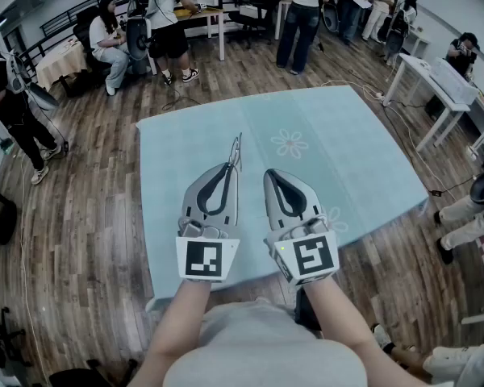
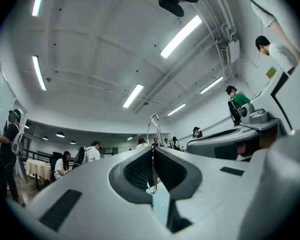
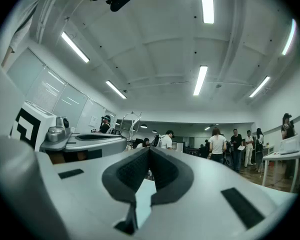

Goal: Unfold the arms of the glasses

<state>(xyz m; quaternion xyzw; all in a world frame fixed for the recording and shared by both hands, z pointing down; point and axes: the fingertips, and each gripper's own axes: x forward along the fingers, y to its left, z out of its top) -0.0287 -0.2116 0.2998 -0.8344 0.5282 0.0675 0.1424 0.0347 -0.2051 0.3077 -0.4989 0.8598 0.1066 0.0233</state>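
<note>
Thin wire-framed glasses stick up out of the tips of my left gripper, which is shut on them above the light-blue tablecloth. In the left gripper view the glasses' frame stands edge-on between the closed dark pads. Just to the right, my right gripper is held level, shut with nothing in it. In the right gripper view its pads meet, and the glasses show at the left above the left gripper's body. I cannot tell how the glasses' arms lie.
The table carries only the cloth with a flower print. Wooden floor surrounds it. Several people stand or sit at the back and left. White tables stand at the right.
</note>
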